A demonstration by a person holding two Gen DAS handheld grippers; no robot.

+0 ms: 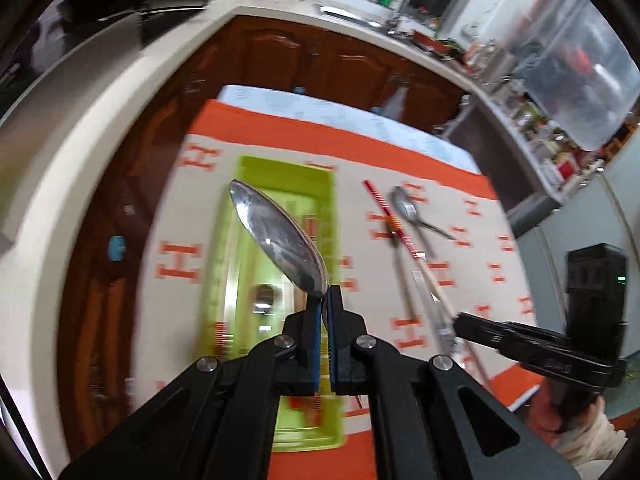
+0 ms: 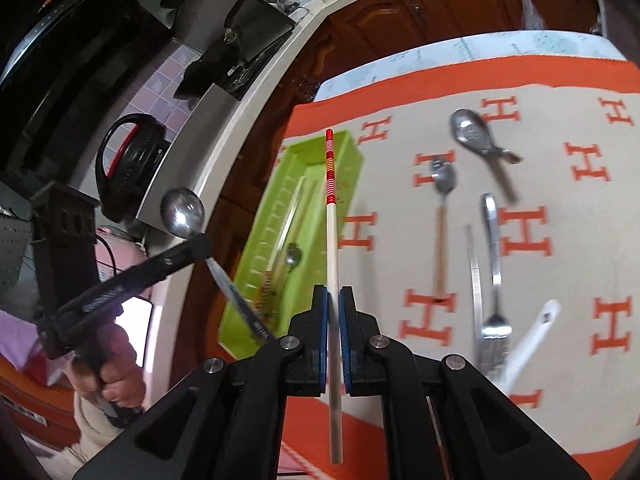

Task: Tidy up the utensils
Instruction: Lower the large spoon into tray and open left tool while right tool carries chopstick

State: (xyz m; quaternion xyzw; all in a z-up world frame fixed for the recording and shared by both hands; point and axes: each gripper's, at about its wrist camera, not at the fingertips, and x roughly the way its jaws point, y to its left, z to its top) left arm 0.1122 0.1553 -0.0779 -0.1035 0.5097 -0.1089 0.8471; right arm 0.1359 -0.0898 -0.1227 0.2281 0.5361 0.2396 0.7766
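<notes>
1. My left gripper (image 1: 325, 292) is pinching a large metal spoon (image 1: 276, 236) at the neck, its jaws pressed together on it; the bowl is pointing up and away over the green tray (image 1: 236, 220).
2. My right gripper (image 2: 333, 294) is clamping a pale chopstick (image 2: 331, 248) with a red-banded tip; its jaws are closed on the shaft, which is running between them and reaching out over the tray's near edge.
3. The tray is sitting on the orange-and-cream cloth (image 2: 560, 360) at its left side, just beside the wooden cabinets (image 1: 280, 52); it is already holding a small spoon (image 2: 293, 258) and some long sticks.
4. Still lying on the cloth, right of the tray: a broad spoon (image 2: 472, 132), a wooden-handled spoon (image 2: 442, 216), a fork (image 2: 494, 280) and a white utensil (image 2: 532, 336); several are blurred.
</notes>
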